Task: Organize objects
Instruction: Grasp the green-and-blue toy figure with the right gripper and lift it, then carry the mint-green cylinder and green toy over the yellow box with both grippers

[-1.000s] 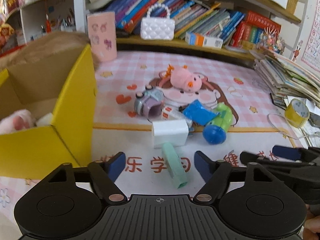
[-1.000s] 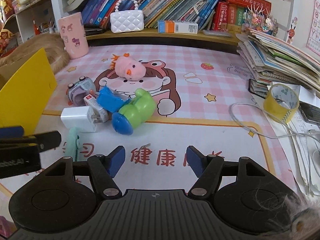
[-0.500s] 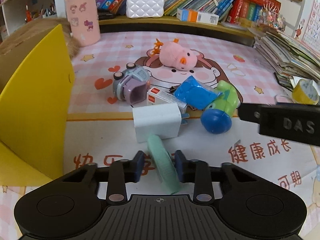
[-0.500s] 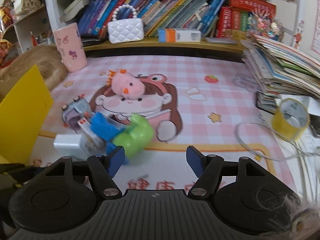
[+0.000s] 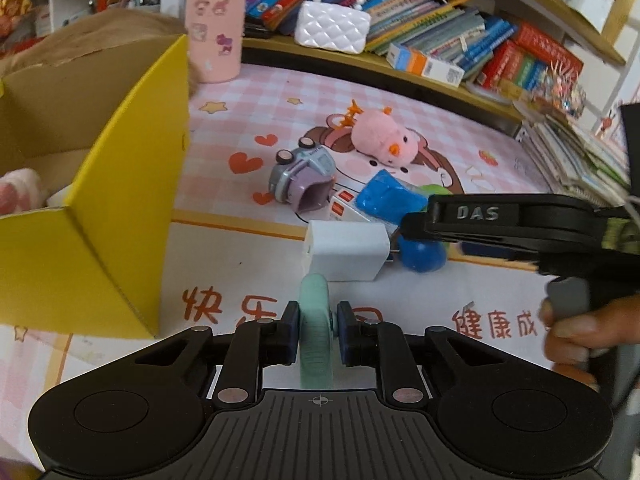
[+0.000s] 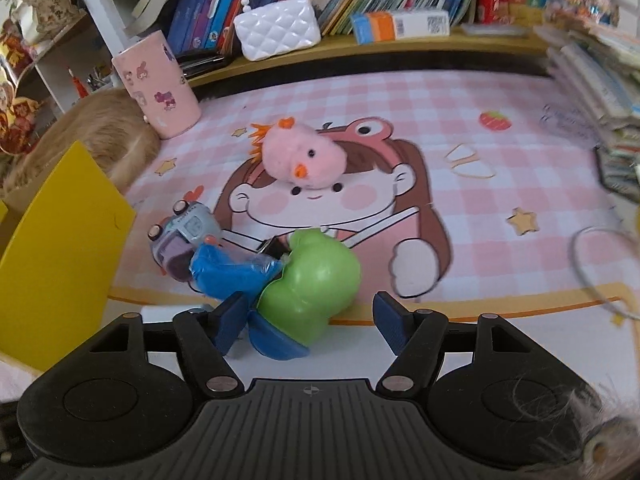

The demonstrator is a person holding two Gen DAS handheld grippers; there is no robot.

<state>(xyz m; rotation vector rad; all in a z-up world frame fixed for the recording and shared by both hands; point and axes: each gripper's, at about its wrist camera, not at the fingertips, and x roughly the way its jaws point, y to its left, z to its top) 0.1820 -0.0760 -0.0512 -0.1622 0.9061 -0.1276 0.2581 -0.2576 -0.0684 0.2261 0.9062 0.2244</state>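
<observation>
My left gripper (image 5: 318,320) is closing, and its pads press on a flat mint-green piece (image 5: 316,300) that lies on the mat. A white charger block (image 5: 346,250) sits just beyond it. Further back are a blue packet (image 5: 386,200), a grey-purple toy car (image 5: 304,176) and a pink plush chick (image 5: 380,140). My right gripper (image 6: 312,316) is closing around a green toy with a blue base (image 6: 316,276). Its left finger is close to the blue base, while the right finger stands clear of the toy.
A yellow cardboard box (image 5: 120,200) stands open at the left with a pink plush (image 5: 20,192) inside. A pink cup (image 5: 216,28) and a white handbag (image 5: 332,28) stand at the back by shelves of books. A hand (image 5: 576,332) holds the right gripper's handle.
The left jaws came together on the mint-green piece. The right gripper moved left and forward until the green toy lay between its fingers, which have narrowed.
</observation>
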